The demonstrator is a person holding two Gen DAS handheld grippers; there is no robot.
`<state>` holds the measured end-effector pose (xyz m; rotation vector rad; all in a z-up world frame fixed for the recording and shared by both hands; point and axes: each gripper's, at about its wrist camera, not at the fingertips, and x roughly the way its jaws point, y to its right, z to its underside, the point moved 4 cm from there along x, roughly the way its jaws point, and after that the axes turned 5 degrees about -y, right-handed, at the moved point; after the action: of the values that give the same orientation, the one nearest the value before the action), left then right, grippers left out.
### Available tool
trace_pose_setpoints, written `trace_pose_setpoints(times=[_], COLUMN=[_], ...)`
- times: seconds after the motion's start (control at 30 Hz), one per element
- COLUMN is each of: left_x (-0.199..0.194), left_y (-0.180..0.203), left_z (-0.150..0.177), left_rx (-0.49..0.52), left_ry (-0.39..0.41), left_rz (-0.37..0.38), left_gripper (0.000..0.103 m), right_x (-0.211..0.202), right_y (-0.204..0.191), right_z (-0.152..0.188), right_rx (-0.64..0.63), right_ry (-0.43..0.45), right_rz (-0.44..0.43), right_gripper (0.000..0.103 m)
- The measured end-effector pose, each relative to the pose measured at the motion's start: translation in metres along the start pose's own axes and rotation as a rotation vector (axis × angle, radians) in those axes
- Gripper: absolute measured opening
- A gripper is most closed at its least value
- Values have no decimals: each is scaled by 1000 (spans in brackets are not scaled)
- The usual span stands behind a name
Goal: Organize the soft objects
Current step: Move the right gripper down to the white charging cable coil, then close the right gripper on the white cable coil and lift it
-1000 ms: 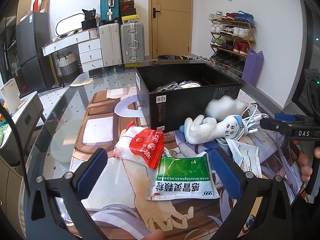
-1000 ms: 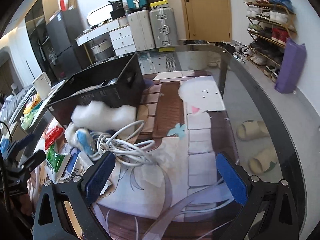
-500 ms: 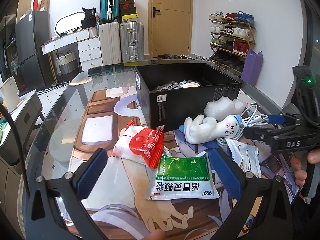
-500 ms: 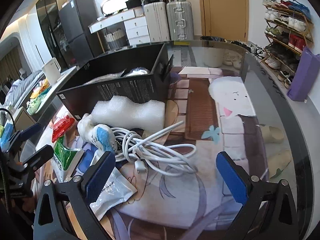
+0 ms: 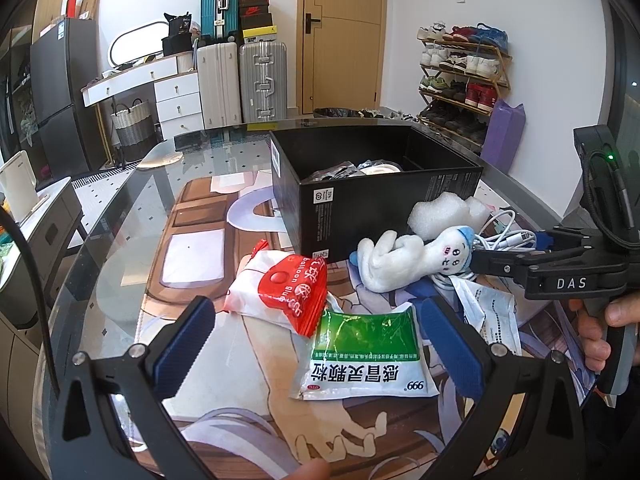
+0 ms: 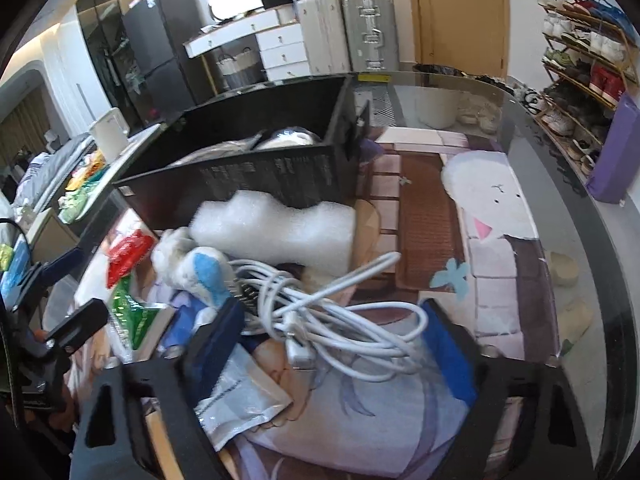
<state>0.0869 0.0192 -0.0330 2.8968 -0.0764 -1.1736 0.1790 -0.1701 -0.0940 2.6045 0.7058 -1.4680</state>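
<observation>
A black open box [image 5: 384,196] stands mid-table with wrapped items inside; it also shows in the right wrist view [image 6: 256,160]. In front of it lie a white foam block [image 6: 276,230], a white plush toy [image 5: 404,258] with a blue cap [image 6: 208,276], a coiled white cable [image 6: 340,316], a red-and-white pouch [image 5: 284,288], a green medicine sachet [image 5: 364,356] and a clear packet [image 6: 240,400]. My left gripper [image 5: 316,344] is open above the pouch and sachet. My right gripper [image 6: 336,344] is open, its fingers on either side of the cable.
The glass table [image 5: 120,220] carries a printed mat [image 6: 492,240]. Its curved right edge [image 6: 592,240] drops to the floor, where slippers lie. Suitcases [image 5: 240,76], drawers and a shoe rack [image 5: 464,72] stand behind.
My right gripper has moved forward and down toward the cable, and its fingers have drawn somewhat closer. My left gripper has stayed still. The foam block has settled beside the box.
</observation>
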Motion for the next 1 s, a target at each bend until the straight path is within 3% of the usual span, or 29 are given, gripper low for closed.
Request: trace_pose_setpoints(times=[0.27, 0.53, 0.63, 1.0], left_x=[0, -2, -3, -3], left_y=[0, -1, -1, -2], left_z=[0, 0, 0, 0], left_rx=[2, 6, 4, 4], left_ry=[1, 0, 0, -3], left_rz=[-2, -4, -7, -4], left_gripper=[103, 103, 103, 103], right_x=[-15, -33, -40, -61], right_y=[9, 21, 29, 35], right_z=[8, 21, 25, 34], right_rx=[19, 33, 63, 53], right_ry=[46, 85, 100, 147], right_rz=[-50, -51, -82, -69], right_gripper=[63, 59, 48, 46])
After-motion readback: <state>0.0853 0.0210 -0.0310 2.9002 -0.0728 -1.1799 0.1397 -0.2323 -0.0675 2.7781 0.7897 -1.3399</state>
